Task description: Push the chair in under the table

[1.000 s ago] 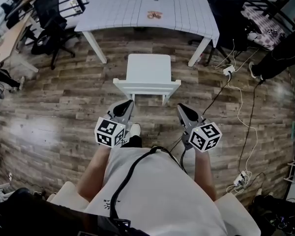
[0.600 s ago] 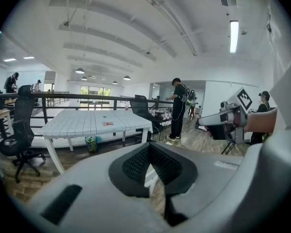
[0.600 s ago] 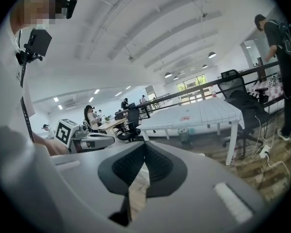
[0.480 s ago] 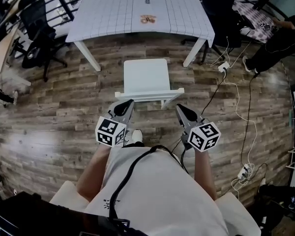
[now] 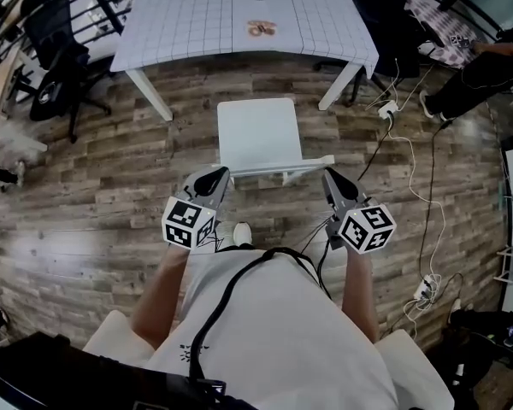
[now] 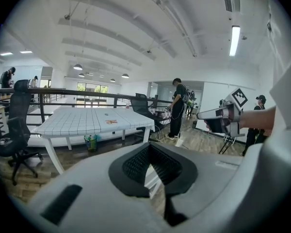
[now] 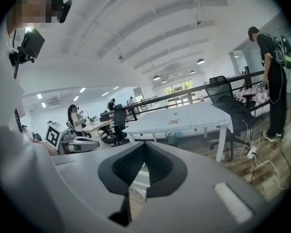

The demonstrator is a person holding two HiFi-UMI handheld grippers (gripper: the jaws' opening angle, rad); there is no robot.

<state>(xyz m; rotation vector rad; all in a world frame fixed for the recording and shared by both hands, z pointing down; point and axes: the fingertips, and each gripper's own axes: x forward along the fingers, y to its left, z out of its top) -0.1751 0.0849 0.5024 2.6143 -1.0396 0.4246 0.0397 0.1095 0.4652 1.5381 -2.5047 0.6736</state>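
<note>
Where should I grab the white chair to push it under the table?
Probably grip the backrest's top rail of the chair, coming from the person's side: the back faces the person and the seat points at the table.

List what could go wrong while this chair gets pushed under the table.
The chair sits slightly skewed to the table, so it may veer toward the right table leg. The shut left gripper and right gripper sit at the backrest's ends and could slip off. Floor cables could snag.
</note>
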